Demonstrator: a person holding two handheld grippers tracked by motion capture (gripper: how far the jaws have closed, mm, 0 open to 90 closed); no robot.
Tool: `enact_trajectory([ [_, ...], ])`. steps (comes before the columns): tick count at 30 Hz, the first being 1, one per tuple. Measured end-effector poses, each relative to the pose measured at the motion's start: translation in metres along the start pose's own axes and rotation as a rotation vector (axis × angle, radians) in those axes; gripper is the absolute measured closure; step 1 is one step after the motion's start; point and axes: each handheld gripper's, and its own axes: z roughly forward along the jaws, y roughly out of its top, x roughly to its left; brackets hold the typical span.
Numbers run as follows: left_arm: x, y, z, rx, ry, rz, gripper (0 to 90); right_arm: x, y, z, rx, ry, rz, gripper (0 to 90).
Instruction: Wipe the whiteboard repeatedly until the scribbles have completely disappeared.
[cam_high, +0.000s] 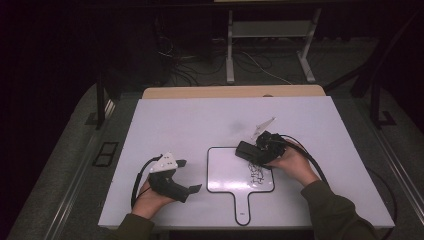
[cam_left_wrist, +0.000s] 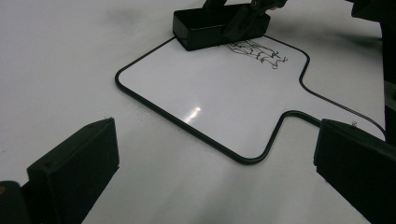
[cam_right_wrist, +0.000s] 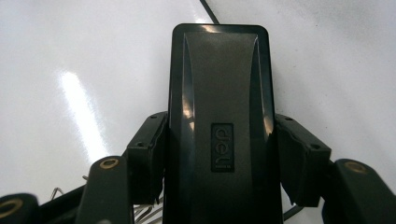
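The right hand-held gripper (cam_high: 255, 150) is clamped across the long sides of a black whiteboard eraser (cam_right_wrist: 219, 121), resting at the far edge of the small handled whiteboard (cam_high: 225, 175) on the white counter (cam_high: 175, 120), just beside scribbled marker lines (cam_high: 257, 175). The eraser looks light and rigid, with a glossy shell that may slip; mid-length on its flanks is the sound hold. The right hand reaches in low from the side. The left hand-held gripper (cam_high: 187, 175) rests apart, jaws spread, holding nothing.
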Motion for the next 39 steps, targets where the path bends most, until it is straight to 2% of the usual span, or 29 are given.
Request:
enact_trajectory([
  [5, 0.000, 0.000, 0.000, -0.001, 0.001, -0.001, 0.0, -0.002, 0.000, 0.000, 0.006, -0.017, -0.007, 39.0],
  [6, 0.000, 0.000, 0.000, -0.001, 0.001, -0.002, 0.0, -0.001, 0.000, 0.000, 0.002, -0.008, 0.007, 39.0],
  [9, 0.000, 0.000, -0.001, 0.000, 0.001, 0.001, 0.0, -0.003, -0.001, -0.001, 0.003, -0.015, 0.010, 39.0],
  [17, 0.000, 0.000, -0.001, 0.001, 0.003, 0.000, 0.0, -0.011, -0.005, -0.004, 0.019, -0.062, 0.024, 39.0],
  [22, 0.000, 0.000, 0.000, 0.000, 0.002, -0.002, 0.0, -0.010, -0.005, -0.004, 0.024, -0.068, 0.026, 39.1],
  [35, -0.001, 0.001, 0.000, 0.005, -0.001, 0.002, 0.0, 0.001, -0.002, -0.004, 0.047, -0.034, 0.000, 39.2],
  [37, -0.001, 0.001, 0.000, 0.005, -0.001, 0.003, 0.0, 0.002, -0.001, -0.003, 0.051, -0.040, -0.021, 39.2],
  [38, -0.001, 0.001, 0.001, 0.005, -0.001, 0.003, 0.0, 0.004, -0.001, -0.003, 0.049, -0.028, -0.008, 39.2],
  [39, -0.001, 0.001, 0.001, 0.005, -0.002, 0.002, 0.0, 0.005, -0.001, -0.003, 0.053, -0.036, -0.024, 39.2],
])
